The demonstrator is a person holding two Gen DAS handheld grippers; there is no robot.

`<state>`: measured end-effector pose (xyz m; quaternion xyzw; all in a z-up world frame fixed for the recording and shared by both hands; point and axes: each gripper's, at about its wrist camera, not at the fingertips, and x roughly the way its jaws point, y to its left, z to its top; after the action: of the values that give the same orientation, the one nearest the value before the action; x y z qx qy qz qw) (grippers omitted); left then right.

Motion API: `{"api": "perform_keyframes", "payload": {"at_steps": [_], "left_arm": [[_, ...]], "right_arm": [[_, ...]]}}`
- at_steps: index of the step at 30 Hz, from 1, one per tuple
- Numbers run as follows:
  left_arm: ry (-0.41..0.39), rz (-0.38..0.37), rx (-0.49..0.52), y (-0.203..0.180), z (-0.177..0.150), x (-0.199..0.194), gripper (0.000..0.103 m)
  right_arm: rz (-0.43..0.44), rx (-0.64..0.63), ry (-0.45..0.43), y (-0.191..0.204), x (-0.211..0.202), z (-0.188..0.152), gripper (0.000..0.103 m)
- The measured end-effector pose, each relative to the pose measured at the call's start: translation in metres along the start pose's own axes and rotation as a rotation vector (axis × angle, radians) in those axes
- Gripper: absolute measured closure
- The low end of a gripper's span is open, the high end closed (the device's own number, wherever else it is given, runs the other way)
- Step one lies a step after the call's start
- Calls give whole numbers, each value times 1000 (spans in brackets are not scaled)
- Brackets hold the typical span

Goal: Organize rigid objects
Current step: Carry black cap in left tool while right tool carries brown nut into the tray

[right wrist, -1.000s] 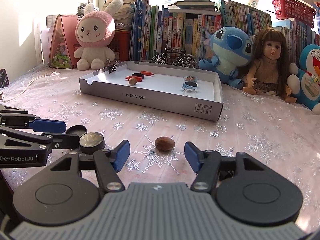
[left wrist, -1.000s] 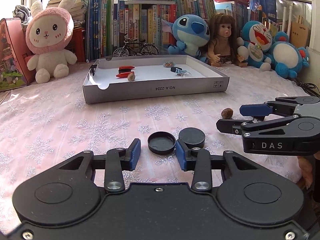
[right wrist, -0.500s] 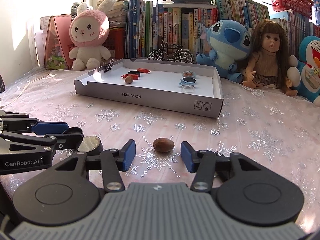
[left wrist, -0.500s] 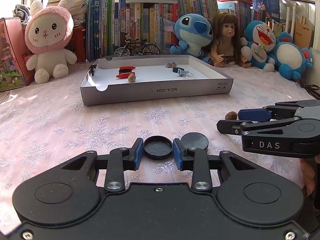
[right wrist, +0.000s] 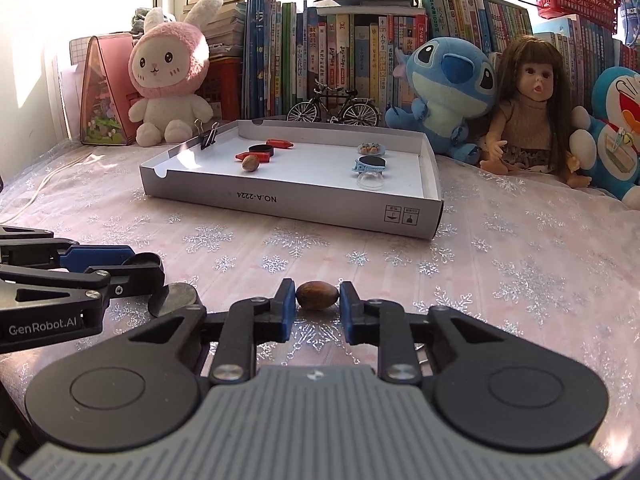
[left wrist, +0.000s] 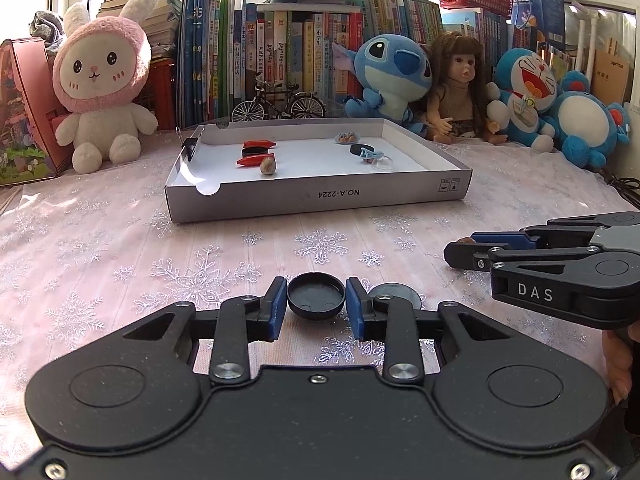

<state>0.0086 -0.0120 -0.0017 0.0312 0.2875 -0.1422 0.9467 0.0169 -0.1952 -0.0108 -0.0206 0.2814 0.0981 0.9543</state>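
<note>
Inside tray point(right wrist: 412, 216): nut point(right wrist: 251, 163), caps, crayons.

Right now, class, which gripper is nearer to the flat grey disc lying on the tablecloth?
Left. The left gripper has its jaws around the black cap, with the grey disc just beside its right finger. The right gripper, closed on the brown nut, sits farther right.

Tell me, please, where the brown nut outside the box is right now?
In the right wrist view the brown nut sits on the tablecloth between the right gripper pads, in front of the box.
</note>
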Motion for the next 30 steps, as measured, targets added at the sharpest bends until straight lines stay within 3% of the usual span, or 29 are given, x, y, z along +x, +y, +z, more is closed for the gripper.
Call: {"api": "perform_keyframes", "payload": {"at_steps": [18, 30], "left_arm": [[-93, 33, -59, 22, 84, 24, 73], [-41, 70, -94, 34, 116, 87, 73]], "right_arm": [[-42, 33, -83, -17, 2, 53, 75], [-62, 149, -5, -48, 60, 88, 75]]}}
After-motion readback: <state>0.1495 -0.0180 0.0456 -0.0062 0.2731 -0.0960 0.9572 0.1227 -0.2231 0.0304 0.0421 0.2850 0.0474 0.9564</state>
